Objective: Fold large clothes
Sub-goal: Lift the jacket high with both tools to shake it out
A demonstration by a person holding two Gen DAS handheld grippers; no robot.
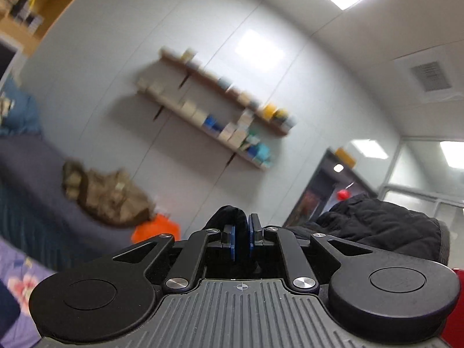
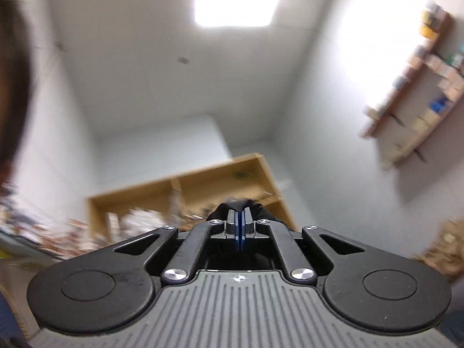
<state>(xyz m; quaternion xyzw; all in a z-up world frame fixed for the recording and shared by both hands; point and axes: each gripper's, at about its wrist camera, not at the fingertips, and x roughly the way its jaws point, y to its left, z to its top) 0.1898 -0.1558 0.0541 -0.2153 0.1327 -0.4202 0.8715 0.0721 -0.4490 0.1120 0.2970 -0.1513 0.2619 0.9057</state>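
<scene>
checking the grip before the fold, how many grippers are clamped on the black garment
2. The left gripper is shut on a thick fold of the black garment; the right gripper pinches a thinner edge of it. Most of the garment hangs out of view.

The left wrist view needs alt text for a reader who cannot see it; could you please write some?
The left gripper is shut on a fold of black garment, with more of it bunched to the right. It points up at a white wall with two shelves of small boxes; a blurred camouflage bundle lies lower left.
</scene>
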